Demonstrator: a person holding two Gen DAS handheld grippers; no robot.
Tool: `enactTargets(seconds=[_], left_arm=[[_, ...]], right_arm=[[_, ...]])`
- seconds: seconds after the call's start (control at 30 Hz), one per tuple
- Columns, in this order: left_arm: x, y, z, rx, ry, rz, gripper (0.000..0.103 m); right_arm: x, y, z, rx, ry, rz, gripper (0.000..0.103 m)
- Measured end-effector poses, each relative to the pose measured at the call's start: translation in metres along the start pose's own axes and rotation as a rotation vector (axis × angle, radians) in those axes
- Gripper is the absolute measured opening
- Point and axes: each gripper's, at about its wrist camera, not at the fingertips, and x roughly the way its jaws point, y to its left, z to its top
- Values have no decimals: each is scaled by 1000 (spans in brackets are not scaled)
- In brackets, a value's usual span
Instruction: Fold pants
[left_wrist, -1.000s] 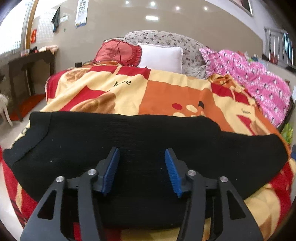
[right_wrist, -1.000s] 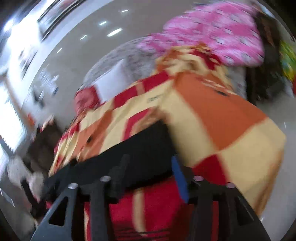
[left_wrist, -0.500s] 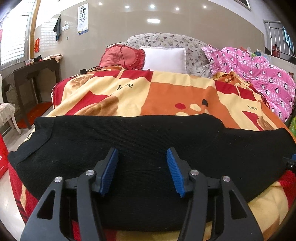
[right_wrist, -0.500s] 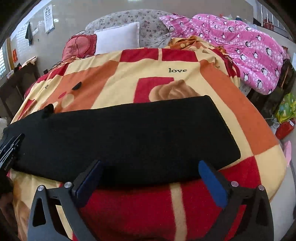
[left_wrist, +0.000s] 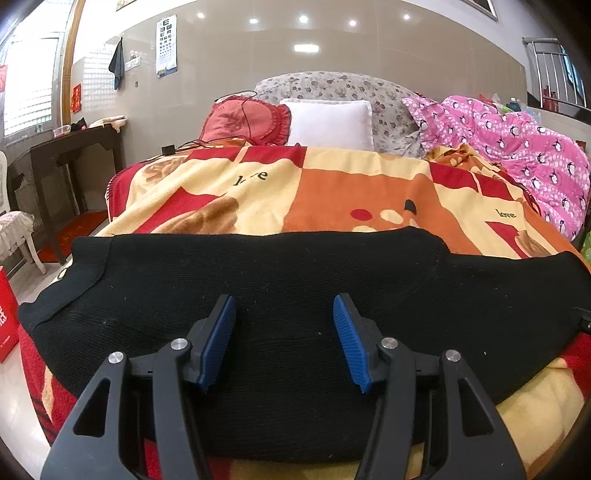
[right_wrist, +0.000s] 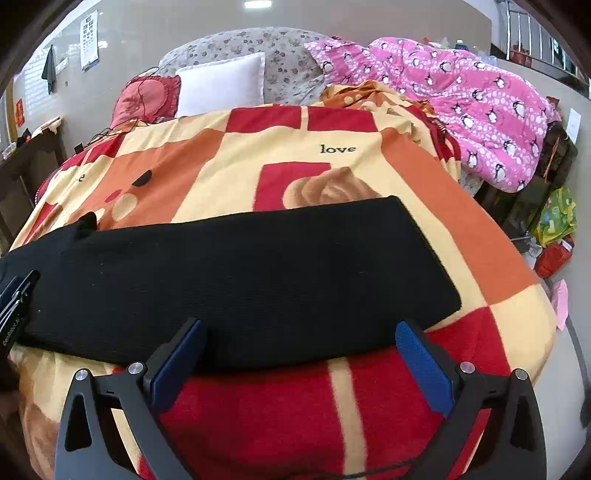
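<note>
Black knit pants (left_wrist: 295, 291) lie flat across the near edge of a bed, legs stacked, waistband at the left. My left gripper (left_wrist: 284, 339) is open and empty, hovering over the pants' upper part. In the right wrist view the pants' leg end (right_wrist: 258, 280) reaches right to a squared cuff. My right gripper (right_wrist: 303, 362) is wide open and empty, just short of the pants' near edge. The left gripper's tip shows at that view's left edge (right_wrist: 14, 295).
The bed carries a red, orange and yellow blanket (left_wrist: 332, 192). A white pillow (left_wrist: 328, 123), a red cushion (left_wrist: 247, 122) and a pink penguin quilt (right_wrist: 461, 96) lie at the far end. A dark side table (left_wrist: 70, 158) stands left. Bags (right_wrist: 554, 229) sit on the floor right.
The right gripper swung from a tilted, blurred view to level, facing the pants' leg end, and its jaws opened wider. The left gripper drew back slightly and stayed open.
</note>
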Motion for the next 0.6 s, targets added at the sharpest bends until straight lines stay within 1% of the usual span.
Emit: enactTargets(seconds=[0.1, 0.33, 0.5, 0.6], left_arm=[[0, 0, 0, 0, -1, 0, 55], [0, 0, -1, -1, -2, 0, 55], [0, -1, -1, -3, -3, -3, 55], [-1, -1, -1, -6, -7, -8, 55]], right_arm=[[-5, 0, -2, -8, -22, -37, 102], [-11, -1, -4, -21, -54, -78, 102], [-13, -10, -4, 9, -66, -58, 102], [-20, -26, -4, 86, -92, -18, 102]])
